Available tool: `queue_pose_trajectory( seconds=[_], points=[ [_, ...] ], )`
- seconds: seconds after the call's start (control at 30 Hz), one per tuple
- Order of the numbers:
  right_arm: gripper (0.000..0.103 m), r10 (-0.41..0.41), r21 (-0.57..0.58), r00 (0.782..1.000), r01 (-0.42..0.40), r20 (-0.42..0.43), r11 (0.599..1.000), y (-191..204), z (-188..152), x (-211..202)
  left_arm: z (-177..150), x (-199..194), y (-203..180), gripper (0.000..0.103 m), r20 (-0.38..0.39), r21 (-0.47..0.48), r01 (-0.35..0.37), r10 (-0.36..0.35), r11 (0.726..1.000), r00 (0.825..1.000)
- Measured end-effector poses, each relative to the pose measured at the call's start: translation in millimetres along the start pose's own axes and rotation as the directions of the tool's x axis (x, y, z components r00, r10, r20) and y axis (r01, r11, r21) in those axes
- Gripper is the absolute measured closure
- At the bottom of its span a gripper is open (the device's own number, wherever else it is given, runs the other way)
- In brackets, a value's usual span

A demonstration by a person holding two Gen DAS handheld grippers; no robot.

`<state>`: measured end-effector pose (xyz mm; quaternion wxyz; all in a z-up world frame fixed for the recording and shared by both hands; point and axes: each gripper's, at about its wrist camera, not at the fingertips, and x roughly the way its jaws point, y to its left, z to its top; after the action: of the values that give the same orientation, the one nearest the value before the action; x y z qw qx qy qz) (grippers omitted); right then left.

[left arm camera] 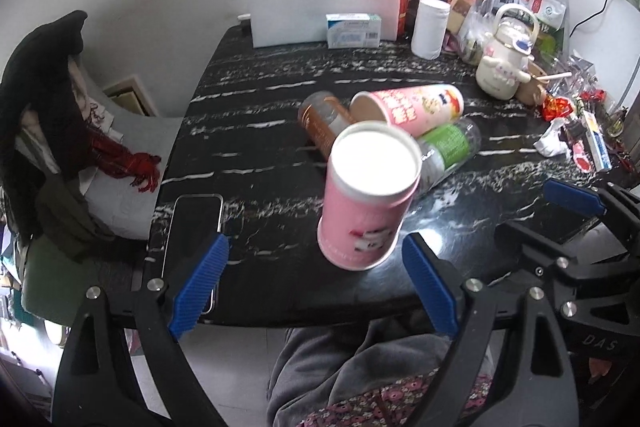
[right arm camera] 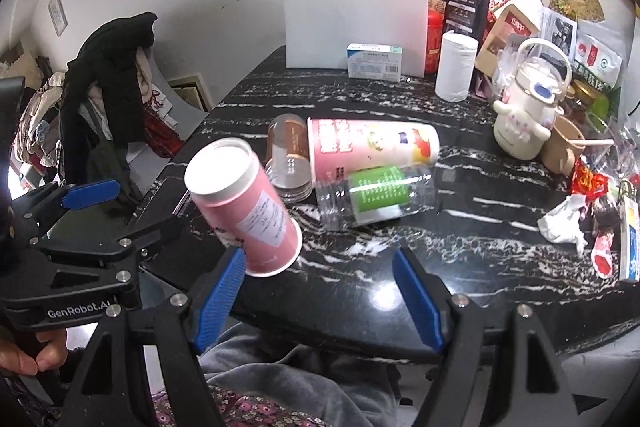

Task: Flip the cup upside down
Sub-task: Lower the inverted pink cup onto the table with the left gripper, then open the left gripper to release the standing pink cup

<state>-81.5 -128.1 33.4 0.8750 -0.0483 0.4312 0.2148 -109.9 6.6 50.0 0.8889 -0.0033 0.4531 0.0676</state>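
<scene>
L gripper point(left arm camera: 316, 283) wide open, nothing in it; pink cup point(left arm camera: 366, 199) stands just ahead, between the two blue pads, nearer the R-hand pad point(left arm camera: 430, 291), not touching either as far as I can tell. R gripper point(right arm camera: 318, 293) also wide open & empty; from it the cup point(right arm camera: 248, 203) is ahead-left, close to its L-hand pad point(right arm camera: 218, 301); contact unclear. Prob both claws backed off so the cup rests free. Cup looks done: wide rim down on black marble table point(left arm camera: 280, 75), white recessed base up; tall, pink, cartoon print + white label. Appears tilted, likely fisheye. Beyond the cup: lying pink cup point(left arm camera: 412, 105), clear bottle w/ green label point(left arm camera: 448, 147), brown-label bottle point(left arm camera: 320, 119). Phone point(left arm camera: 192, 235) by L gripper's L pad
</scene>
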Motion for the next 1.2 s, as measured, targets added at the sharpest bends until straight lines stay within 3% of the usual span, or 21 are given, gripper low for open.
queue_pose_trajectory(
  seconds=[0.33,1.2],
  points=[
    [0.027,0.015,0.003,0.999,-0.015,-0.033,1.000,4.2,-12.2,9.3,-12.7,9.9,10.8,0.015,-0.032,-0.043,0.008,-0.010,0.999,0.999],
    [0.027,0.012,0.005,0.999,-0.012,-0.047,1.000,2.1,-11.5,16.2,-10.7,19.5,10.7,0.015,-0.059,-0.033,0.007,-0.009,0.999,0.998]
  ],
)
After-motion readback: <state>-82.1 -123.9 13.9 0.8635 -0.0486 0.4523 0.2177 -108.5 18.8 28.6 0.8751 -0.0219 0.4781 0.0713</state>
